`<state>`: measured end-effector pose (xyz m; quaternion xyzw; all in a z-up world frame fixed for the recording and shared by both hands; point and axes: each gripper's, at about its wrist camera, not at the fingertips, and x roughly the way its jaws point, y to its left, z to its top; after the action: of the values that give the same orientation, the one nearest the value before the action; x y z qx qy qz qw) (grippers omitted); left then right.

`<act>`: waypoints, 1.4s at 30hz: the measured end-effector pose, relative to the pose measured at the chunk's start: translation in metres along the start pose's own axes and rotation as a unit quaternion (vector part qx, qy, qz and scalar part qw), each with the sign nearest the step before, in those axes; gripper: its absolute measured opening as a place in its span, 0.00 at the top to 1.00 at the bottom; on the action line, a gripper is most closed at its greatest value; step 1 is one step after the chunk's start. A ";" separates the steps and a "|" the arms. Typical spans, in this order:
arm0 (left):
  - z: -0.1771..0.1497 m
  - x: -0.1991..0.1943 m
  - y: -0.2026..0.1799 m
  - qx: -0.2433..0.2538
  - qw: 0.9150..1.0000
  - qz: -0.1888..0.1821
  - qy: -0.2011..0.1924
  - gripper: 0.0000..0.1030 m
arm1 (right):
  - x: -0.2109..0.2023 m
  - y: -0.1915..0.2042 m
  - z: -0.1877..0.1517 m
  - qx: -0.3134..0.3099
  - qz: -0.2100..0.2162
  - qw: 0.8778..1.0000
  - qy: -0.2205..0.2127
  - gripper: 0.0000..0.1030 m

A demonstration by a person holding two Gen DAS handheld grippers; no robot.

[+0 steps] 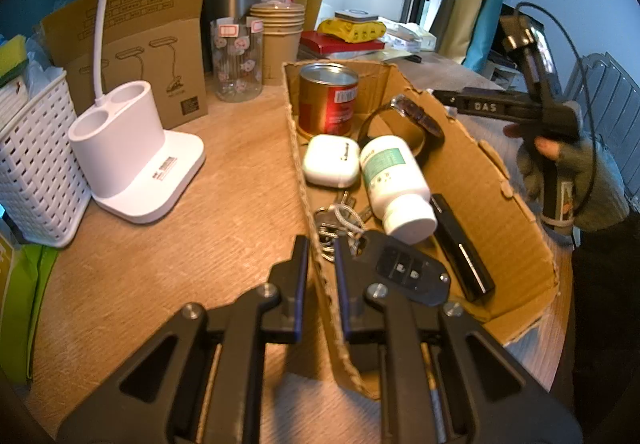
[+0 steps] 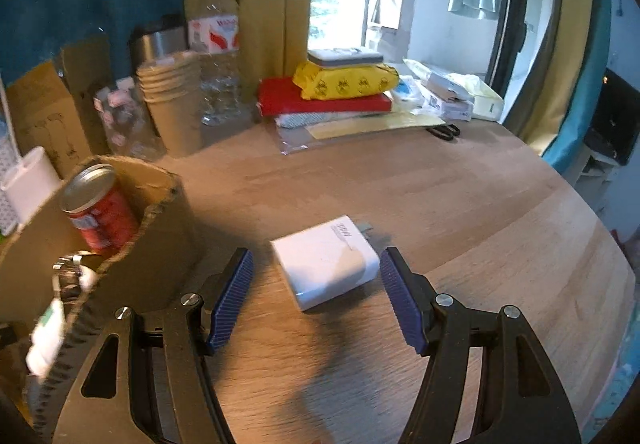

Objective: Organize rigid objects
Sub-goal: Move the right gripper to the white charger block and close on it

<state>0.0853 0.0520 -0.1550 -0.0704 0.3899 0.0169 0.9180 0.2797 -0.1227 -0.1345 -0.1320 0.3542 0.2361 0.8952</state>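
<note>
L gripper (image 1: 322,244) fingers are clamped on the near wall of the cardboard box (image 1: 500,212), w/ the car key (image 1: 404,268) just inside by the right finger. R gripper (image 2: 316,276) fingers stand apart, untouching, either side of the white charger (image 2: 326,264) lying on the surface (image 2: 460,196).

The black right gripper (image 1: 486,106), seen from the left wrist camera, carries pale raised letters "DAS" on its crossbar. The flat white rectangular charger block (image 2: 326,268), lying on the wooden table near its right edge, bears grey print at one corner (it looks like "33W", though blurred). Labels on the red tin can (image 1: 328,100), clear plastic water bottle (image 2: 214,32) and white pill bottle (image 1: 394,180) are illegible.
</note>
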 end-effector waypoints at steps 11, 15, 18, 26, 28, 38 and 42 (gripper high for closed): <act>0.000 0.000 0.000 0.000 1.000 0.000 0.000 0.86 | 0.020 -0.002 0.002 -0.005 0.008 1.000 0.021 0.33; 0.000 0.000 0.000 0.000 1.000 0.000 0.000 0.86 | 0.025 -0.001 0.005 -0.010 0.006 1.000 0.022 0.33; 0.000 0.000 0.000 0.000 1.000 0.000 0.000 0.86 | 0.027 0.000 0.007 -0.015 0.005 1.000 0.023 0.33; 0.000 0.000 0.000 0.000 1.000 0.000 0.000 0.86 | 0.025 0.002 0.003 -0.017 0.017 0.999 0.038 0.40; 0.000 0.000 0.000 0.000 1.000 0.000 0.000 0.86 | 0.019 0.007 -0.003 -0.022 0.024 0.999 0.041 0.40; 0.000 0.000 0.000 0.000 1.000 0.000 0.000 0.86 | 0.010 0.007 0.000 -0.045 -0.002 0.999 0.008 0.30; 0.000 0.000 0.000 0.000 1.000 0.000 0.000 0.86 | 0.024 -0.002 0.004 -0.067 0.027 0.997 0.025 0.28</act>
<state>0.0856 0.0519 -0.1551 -0.0708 0.3900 0.0170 0.9179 0.2981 -0.1149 -0.1477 -0.1884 0.3631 0.2801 0.8685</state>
